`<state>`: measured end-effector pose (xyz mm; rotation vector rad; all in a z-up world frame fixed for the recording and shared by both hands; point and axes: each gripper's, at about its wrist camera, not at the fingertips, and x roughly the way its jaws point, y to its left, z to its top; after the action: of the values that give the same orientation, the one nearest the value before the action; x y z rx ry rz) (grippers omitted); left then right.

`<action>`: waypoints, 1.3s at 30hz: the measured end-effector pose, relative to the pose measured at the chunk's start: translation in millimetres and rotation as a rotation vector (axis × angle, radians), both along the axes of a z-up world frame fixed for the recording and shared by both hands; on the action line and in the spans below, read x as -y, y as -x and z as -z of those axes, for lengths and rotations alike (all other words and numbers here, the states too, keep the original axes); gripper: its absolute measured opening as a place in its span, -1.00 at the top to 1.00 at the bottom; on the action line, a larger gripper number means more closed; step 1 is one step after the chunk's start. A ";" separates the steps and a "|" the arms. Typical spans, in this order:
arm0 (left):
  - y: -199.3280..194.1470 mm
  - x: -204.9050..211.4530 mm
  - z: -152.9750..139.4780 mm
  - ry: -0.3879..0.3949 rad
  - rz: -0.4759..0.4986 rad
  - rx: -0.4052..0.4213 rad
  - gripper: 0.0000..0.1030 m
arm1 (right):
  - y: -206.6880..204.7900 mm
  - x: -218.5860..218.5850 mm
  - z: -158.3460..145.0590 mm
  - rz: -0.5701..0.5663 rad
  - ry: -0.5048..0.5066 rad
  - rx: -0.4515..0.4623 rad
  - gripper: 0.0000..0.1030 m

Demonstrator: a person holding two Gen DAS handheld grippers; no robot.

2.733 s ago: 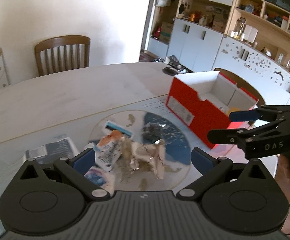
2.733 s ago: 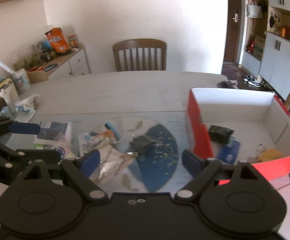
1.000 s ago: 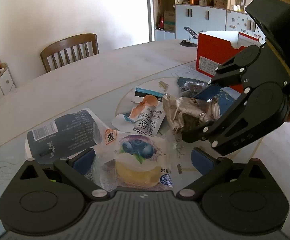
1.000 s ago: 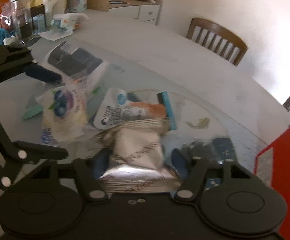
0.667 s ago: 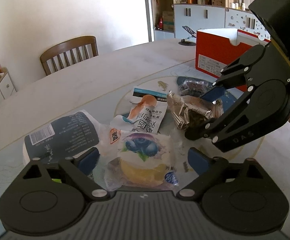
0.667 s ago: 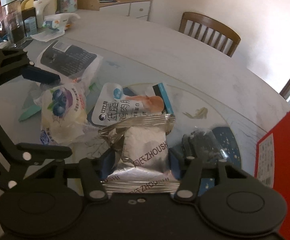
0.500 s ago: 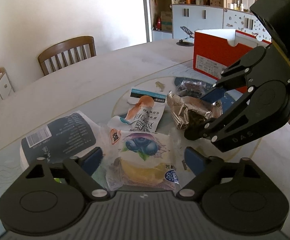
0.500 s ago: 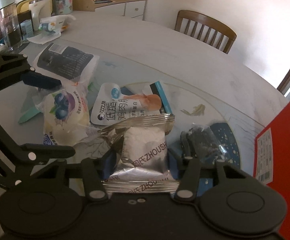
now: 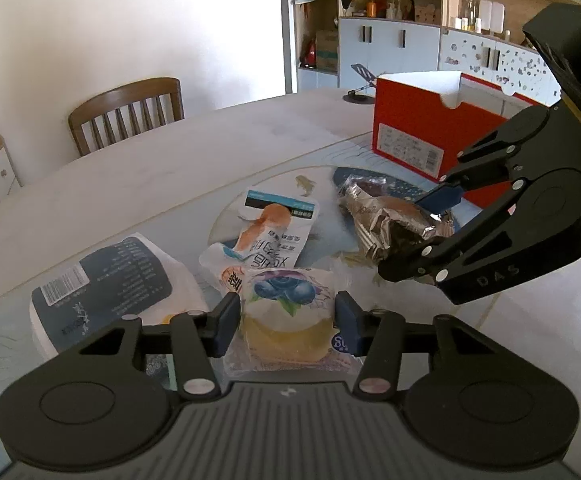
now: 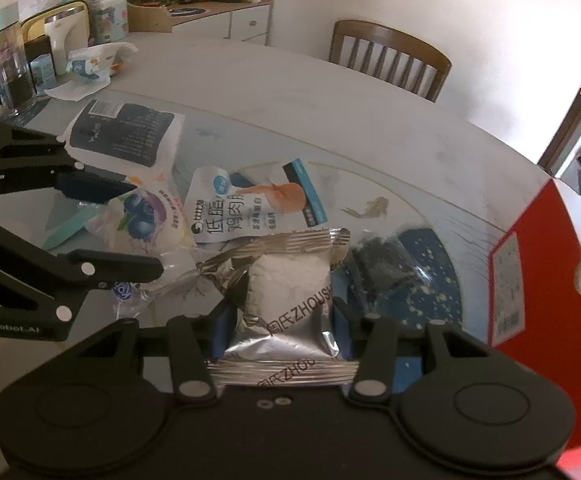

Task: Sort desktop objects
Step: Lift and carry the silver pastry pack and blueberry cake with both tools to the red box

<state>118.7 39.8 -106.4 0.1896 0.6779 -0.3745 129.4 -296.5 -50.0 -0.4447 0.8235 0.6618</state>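
My left gripper (image 9: pixel 286 316) is shut on a clear blueberry cake packet (image 9: pixel 290 320), which also shows in the right wrist view (image 10: pixel 142 216). My right gripper (image 10: pixel 280 320) is shut on a silver foil snack packet (image 10: pixel 290 296), seen from the side in the left wrist view (image 9: pixel 390 224). A white and orange chicken snack pouch (image 9: pixel 266 236) lies flat between them. A small dark packet (image 10: pixel 382 264) lies on the blue part of the mat. The red box (image 9: pixel 422 128) stands open at the right.
A dark blue and white bag (image 9: pixel 106 280) lies at the left. Jars, tissues and clutter (image 10: pixel 18 64) stand at the table's far left. A wooden chair (image 9: pixel 126 112) is behind the table. Cabinets line the far wall.
My left gripper's fingers have closed in on the blueberry cake packet. My right gripper keeps the silver packet and has lifted it slightly off the table.
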 end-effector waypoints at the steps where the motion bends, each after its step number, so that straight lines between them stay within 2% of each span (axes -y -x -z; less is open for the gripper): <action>1: 1.1 0.7 -1.5 0.002 0.000 0.003 0.02 | 0.8 2.5 -1.8 0.009 -0.006 -0.002 0.06; 20: 30.2 21.3 -57.2 0.091 0.028 0.062 0.03 | 28.9 42.5 -51.3 0.118 -0.081 0.013 0.06; 39: 36.2 63.1 -106.8 0.127 0.070 0.139 0.03 | 42.8 97.7 -96.5 0.200 -0.161 0.072 0.06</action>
<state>82.5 -23.3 0.4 0.1178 0.5093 -0.4655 86.6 -394.1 46.5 -0.2350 0.7290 0.5188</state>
